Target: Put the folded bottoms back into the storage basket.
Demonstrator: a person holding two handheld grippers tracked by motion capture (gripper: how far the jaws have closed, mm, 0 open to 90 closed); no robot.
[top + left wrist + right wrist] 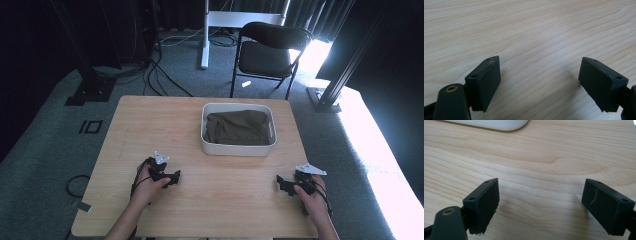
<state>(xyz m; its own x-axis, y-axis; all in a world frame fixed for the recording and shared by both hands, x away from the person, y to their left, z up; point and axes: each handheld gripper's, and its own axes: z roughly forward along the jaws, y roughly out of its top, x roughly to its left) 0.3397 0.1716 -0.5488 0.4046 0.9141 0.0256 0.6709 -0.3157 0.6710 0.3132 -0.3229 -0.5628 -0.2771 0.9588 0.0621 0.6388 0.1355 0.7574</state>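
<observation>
The left gripper [172, 178] rests on the wooden worktop [165, 125], held in the person's left hand [146, 186]. In the left gripper view, its fingers [486, 82] are spread wide with bare wood grain between them and nothing gripped.

The right gripper [283, 182] rests on the worktop in the right hand [312, 197]. In the right gripper view, its fingers [484, 203] are likewise spread wide and grip nothing.

A white tub [238, 148] stands ahead of both grippers, well apart from each and between their lines of reach. It lies ahead and to the right of the left fingers, ahead and to the left of the right fingers. A dark olive cloth [237, 127] lies bundled inside it. In the right gripper view, the tub's rounded edge [491, 124] appears beyond the left finger.
</observation>
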